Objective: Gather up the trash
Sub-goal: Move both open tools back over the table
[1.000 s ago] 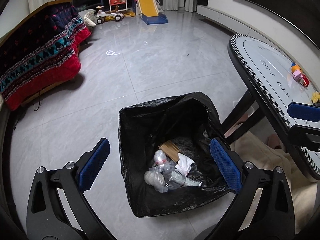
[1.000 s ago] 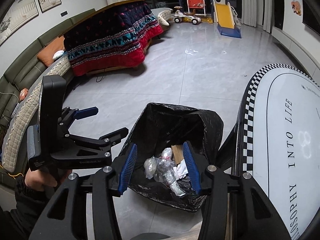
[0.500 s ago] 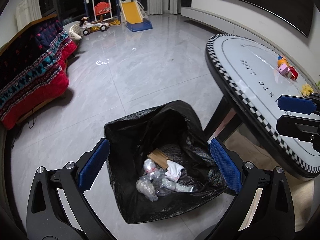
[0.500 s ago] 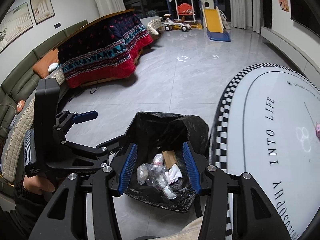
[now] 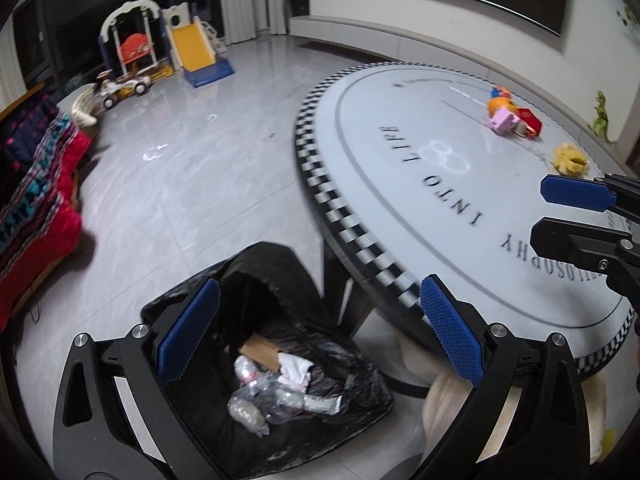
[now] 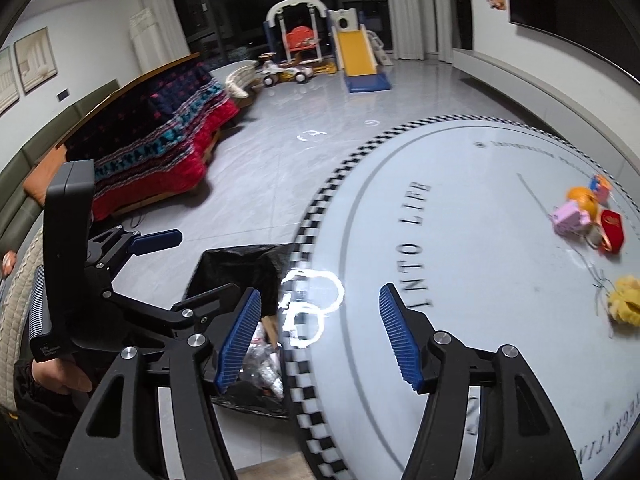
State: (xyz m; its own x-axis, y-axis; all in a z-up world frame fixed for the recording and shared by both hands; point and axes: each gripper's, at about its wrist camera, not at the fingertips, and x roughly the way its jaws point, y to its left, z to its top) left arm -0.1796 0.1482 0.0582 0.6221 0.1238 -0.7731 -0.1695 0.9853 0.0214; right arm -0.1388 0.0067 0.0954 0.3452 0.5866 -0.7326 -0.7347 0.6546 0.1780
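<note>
— Where is the trash relative to the tools?
— Crumpled plastic and a cardboard scrap lie in the black trash bag on the floor, below the left gripper, jaws spread wide, empty. The right gripper, jaws just opening with nothing between them, hangs over the round table's checkered rim.
— Room to move?
— Bare grey floor stretches left of the bag; the table edge overhangs its right side.
— Which way does it point?
— The bag's mouth faces up; a yellow scrap and toys sit well apart, across the tabletop.
</note>
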